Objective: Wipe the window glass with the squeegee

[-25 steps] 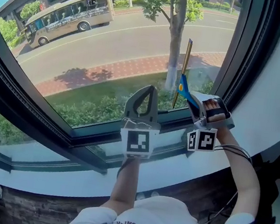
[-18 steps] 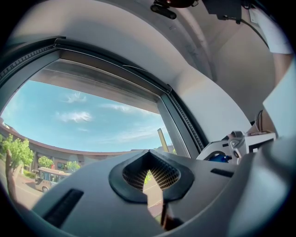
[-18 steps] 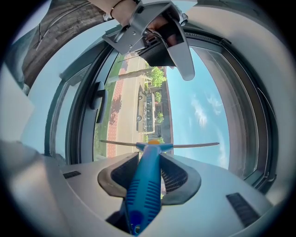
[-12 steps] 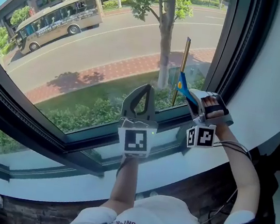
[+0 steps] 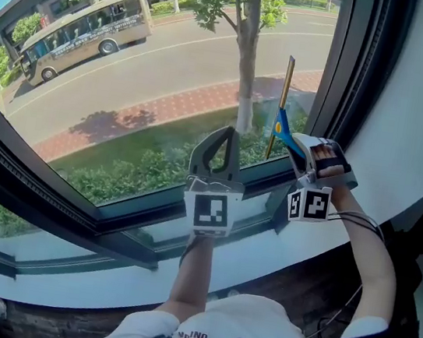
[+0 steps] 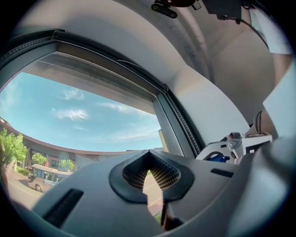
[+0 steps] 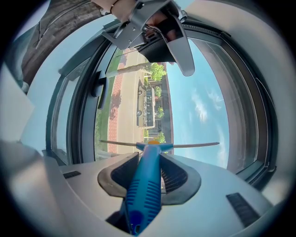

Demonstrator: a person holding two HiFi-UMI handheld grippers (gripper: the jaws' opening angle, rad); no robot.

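Clamping firmly, in the jaws of the right gripper [image 7: 150, 159], on the ribbed blue plastic handle of the squeegee [image 7: 144, 185], with the handle running straight out between both jaws. Carrying the long thin blade [image 7: 189, 145] crosswise just past the jaw tips, either against the clear window glass [image 5: 131, 73] or just short of it; hard to tell which from these angles. Standing that blade upright in the head view, near the right edge of the glass and close beside the dark window frame [image 5: 345, 66].

Meeting tip to tip, in the jaws of the left gripper [image 6: 149, 155], with nothing between them. Pointing up towards the glass, just left of the right gripper and above the white window sill [image 5: 84, 283].

Showing beyond the pane: a beige bus [image 5: 78, 30] on a grey road [image 5: 173, 56], a slim tree trunk [image 5: 245, 75] and a red brick path [image 5: 149, 112] beside green shrubs.
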